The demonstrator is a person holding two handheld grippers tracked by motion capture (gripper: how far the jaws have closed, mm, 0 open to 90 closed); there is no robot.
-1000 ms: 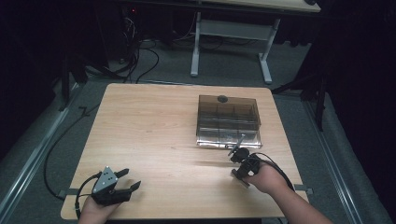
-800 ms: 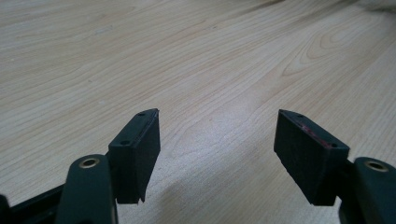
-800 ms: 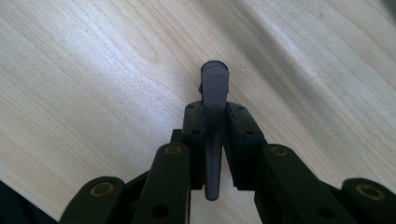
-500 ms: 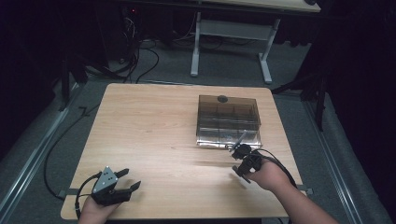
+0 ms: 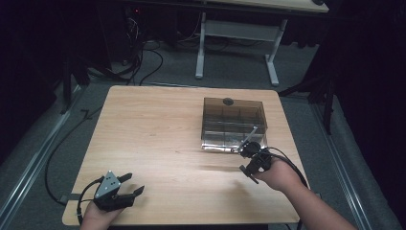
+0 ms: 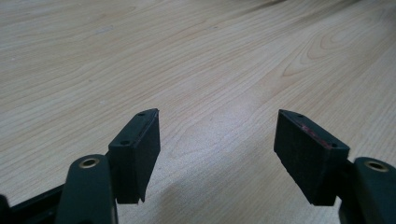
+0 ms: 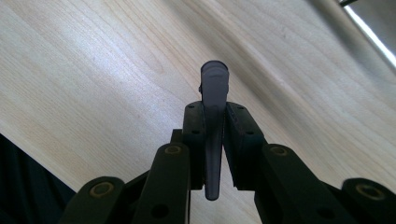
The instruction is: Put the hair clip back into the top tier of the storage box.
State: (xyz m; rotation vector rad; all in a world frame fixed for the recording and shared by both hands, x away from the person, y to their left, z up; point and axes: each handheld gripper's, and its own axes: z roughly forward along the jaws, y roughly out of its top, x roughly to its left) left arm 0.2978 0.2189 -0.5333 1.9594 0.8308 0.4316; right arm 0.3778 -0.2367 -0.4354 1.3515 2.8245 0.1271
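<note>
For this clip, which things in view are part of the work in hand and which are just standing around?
In the job:
- right gripper, shut on a slim grey stick-like piece
- clear compartment box, just beyond it

Standing by:
- left gripper, open, nothing between its jaws
- wooden table
- second table's legs and cables on the floor behind

A: The table (image 5: pixel 158 134) is brightly lit from above, while the room around it is nearly black.

B: The high view is soft and grainy. Beyond the left gripper (image 6: pixel 217 154) there's pale glare on the wood; under the right gripper (image 7: pixel 215 126), a blurred shadow.
</note>
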